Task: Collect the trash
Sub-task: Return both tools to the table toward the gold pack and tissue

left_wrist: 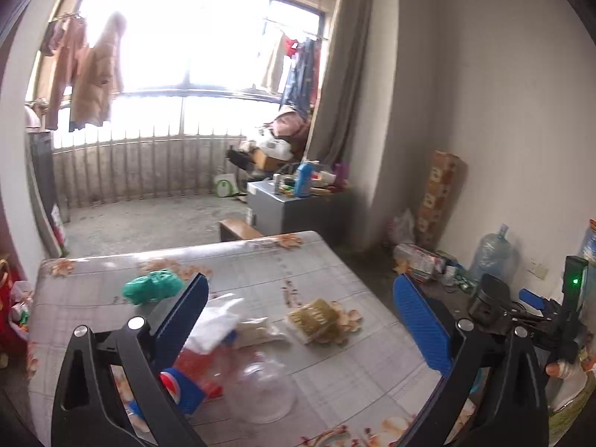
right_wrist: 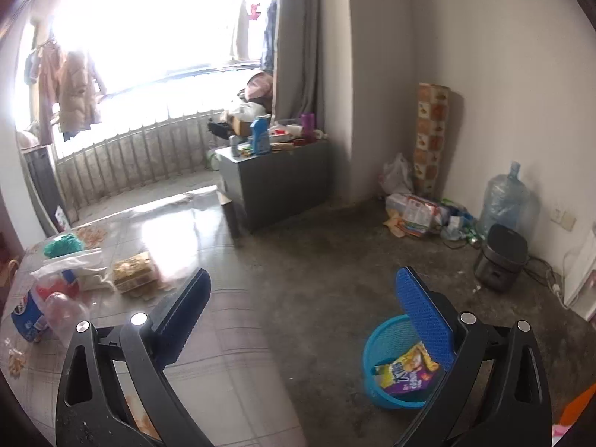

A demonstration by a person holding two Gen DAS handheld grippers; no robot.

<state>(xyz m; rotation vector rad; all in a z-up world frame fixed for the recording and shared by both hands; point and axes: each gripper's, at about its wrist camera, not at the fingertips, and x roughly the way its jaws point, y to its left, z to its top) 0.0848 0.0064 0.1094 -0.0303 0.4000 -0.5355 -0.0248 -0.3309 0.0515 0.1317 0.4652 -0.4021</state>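
Blue pads on both tongs, both spread wide, nothing between the jaws. Left tongs [left_wrist: 301,320] hang over the tabletop [left_wrist: 335,272], which has a grey floral plastic cover. Trash on the tabletop: green crumpled bag [left_wrist: 152,286] far left, white plastic bag [left_wrist: 219,320] nearer and right of it, partly behind the left pad, with a white wrapper [left_wrist: 257,329] just beside it. Yellow-green snack packet [left_wrist: 316,319] sits right of the wrapper, apart from it. Clear plastic bottle [left_wrist: 262,391] lies on its side near the camera, with a blue-red-white bottle label [left_wrist: 182,391] touching or just beside it at left; red plastic shows between them.

Right tongs [right_wrist: 303,311] sit past the tabletop's right edge, over the concrete floor [right_wrist: 316,260]. Blue mesh trash basket [right_wrist: 387,368] stands on the floor near right, partly behind the right pad; a yellow-purple snack wrapper [right_wrist: 406,372] is inside it. Rest of the trash is at far left in this view.

Background: grey cabinet [right_wrist: 275,182], water jug [right_wrist: 503,197] by the right wall, rice cooker [right_wrist: 501,262] near it.
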